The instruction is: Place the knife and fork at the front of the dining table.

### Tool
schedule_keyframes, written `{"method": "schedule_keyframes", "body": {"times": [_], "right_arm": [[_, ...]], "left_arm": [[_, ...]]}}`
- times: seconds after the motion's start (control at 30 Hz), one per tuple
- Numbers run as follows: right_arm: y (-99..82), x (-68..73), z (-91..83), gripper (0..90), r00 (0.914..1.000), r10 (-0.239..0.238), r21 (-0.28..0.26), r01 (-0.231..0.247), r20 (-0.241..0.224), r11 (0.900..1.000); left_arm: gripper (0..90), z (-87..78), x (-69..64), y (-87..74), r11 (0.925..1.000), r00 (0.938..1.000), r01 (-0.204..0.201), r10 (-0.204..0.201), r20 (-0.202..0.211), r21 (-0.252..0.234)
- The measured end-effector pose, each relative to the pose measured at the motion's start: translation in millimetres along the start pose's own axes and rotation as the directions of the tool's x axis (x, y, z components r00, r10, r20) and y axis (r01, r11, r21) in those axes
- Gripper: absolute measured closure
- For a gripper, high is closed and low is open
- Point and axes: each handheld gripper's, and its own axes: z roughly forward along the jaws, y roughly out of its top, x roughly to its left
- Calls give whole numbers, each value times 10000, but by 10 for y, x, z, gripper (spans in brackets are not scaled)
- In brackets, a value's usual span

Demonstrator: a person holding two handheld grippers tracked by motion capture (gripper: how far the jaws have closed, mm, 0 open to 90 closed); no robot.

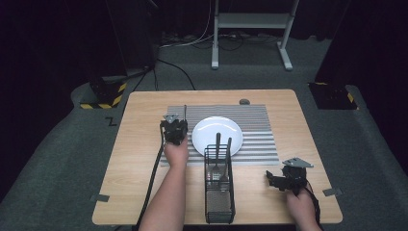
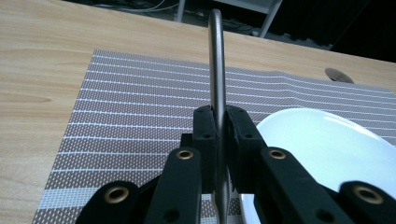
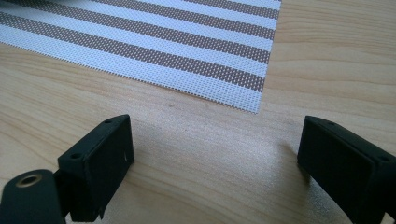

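Observation:
My left gripper hangs over the left part of the striped placemat, just left of the white plate. It is shut on the thin handle of a metal cutlery piece. In the left gripper view the handle rises straight up out of the left gripper, and its other end is hidden under the jaws. The plate lies bare to the right on the placemat. My right gripper rests low near the table's front right. In its own view the right gripper stands open over bare wood.
A black wire cutlery caddy stands at the front middle of the wooden table, with two utensil handles sticking up from it. A small grey round disc sits at the table's far edge. A corner of the placemat lies ahead of the right gripper.

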Motion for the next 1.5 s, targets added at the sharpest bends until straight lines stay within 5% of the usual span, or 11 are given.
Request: {"method": "schedule_keyframes", "body": {"times": [0.3,0.5,0.7,1.03,1.37,1.5], "right_arm": [[0,0,0,103,10000,-3,-1,3,3,10000],[0,0,0,103,10000,-2,0,2,-2,10000],[-3,1,-4,103,10000,-6,8,6,-5,10000],[-6,-1,-7,104,10000,-25,0,25,-20,10000],[-7,-2,-7,105,10000,-22,-11,22,-43,10000],[-7,-2,-8,105,10000,-32,-10,32,-54,10000]], "left_arm": [[826,87,50,2,9987,9996,298,-297,-25,415],[825,103,11,-3,9983,9997,51,-36,-259,585],[825,122,28,-8,9965,9993,210,-184,-336,805],[825,174,73,12,9880,9988,378,-326,-372,1499],[818,203,89,1,9863,9981,309,-219,-571,1621],[740,160,88,33,9919,9985,301,-242,-489,1233]]}}
